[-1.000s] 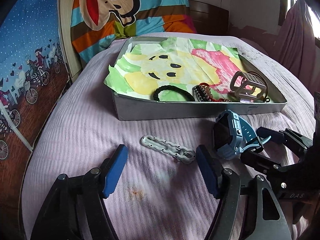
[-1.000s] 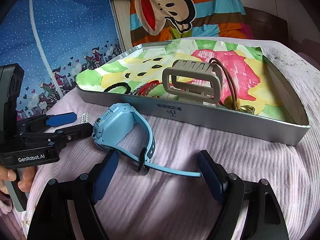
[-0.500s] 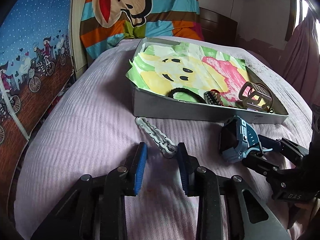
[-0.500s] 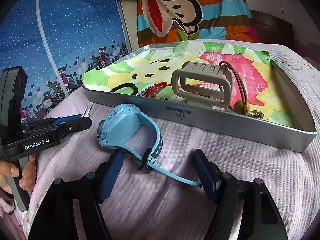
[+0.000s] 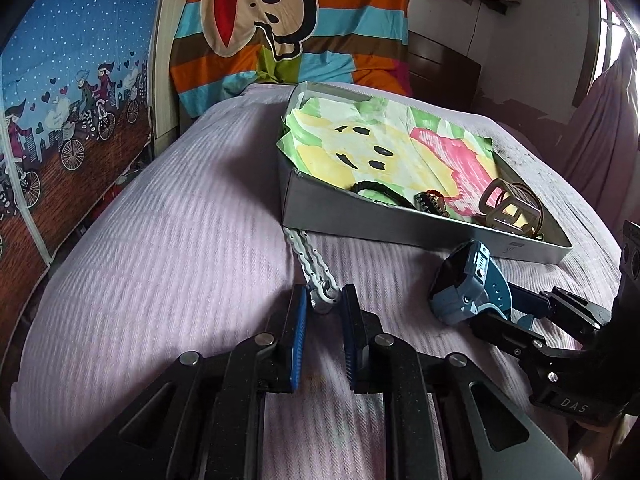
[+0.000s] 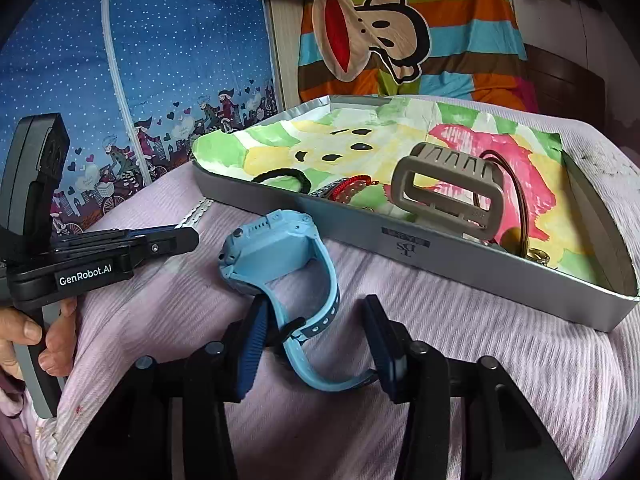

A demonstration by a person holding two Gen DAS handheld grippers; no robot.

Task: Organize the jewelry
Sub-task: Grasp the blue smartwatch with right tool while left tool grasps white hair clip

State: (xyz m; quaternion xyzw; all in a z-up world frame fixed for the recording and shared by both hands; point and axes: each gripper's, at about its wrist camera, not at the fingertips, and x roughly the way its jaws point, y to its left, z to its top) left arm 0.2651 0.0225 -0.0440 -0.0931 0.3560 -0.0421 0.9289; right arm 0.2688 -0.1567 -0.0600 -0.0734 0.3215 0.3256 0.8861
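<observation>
A silver chain bracelet [image 5: 310, 264] lies on the lilac bedspread, running from the grey tray's [image 5: 360, 220] front corner toward me. My left gripper [image 5: 323, 304] has its jaws closed in on the bracelet's clasp end. A blue smartwatch [image 6: 276, 252] lies on the bed in front of the tray [image 6: 440, 248]. My right gripper [image 6: 316, 320] is half closed around its strap, the pads not clearly pressing it. The watch [image 5: 468, 288] and bracelet [image 6: 196, 212] each also show in the other wrist view.
The tray holds a black cord bracelet [image 5: 372, 188], a beaded bracelet [image 5: 430, 200], a beige watch band [image 6: 444, 188], a brown hoop and a ring [image 6: 538, 256] on a painted paper lining. A striped monkey pillow [image 5: 280, 20] lies behind; a blue curtain hangs left.
My left gripper moved up to the bracelet's clasp end and closed from wide open to a narrow gap around it. My right gripper advanced onto the watch strap and narrowed.
</observation>
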